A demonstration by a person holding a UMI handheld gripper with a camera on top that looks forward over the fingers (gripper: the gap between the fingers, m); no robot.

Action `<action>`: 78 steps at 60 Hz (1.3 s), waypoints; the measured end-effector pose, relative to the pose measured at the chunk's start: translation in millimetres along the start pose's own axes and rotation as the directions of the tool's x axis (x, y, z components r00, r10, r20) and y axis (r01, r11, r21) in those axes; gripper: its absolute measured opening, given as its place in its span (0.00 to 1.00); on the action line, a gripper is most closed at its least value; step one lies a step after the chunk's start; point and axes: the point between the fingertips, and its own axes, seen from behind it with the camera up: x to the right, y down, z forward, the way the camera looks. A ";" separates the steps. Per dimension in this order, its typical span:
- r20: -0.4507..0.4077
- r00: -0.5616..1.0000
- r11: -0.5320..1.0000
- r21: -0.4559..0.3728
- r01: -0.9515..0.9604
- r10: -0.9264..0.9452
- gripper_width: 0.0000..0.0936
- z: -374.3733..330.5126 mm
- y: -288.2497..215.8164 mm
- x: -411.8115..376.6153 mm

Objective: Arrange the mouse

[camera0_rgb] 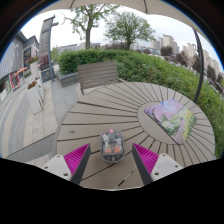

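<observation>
Ahead, mouse [112, 146] between open claw [112, 157]; mousepad [170, 117] beyond.

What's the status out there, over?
Gripper open, pink-padded fingers apart. Small grey computer mouse on round slatted wooden table, between the fingers, untouched. Colourful mouse mat beyond, to the right. Nothing in the way.

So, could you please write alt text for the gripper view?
A grey mouse sits between the open tool's pink-padded fingers on a round slatted wooden table. A colourful mouse pad lies beyond, with a hedge behind.
</observation>
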 end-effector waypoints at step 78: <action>-0.103 0.993 0.998 -0.006 -0.059 0.058 0.42 107.7 -121.8 294.8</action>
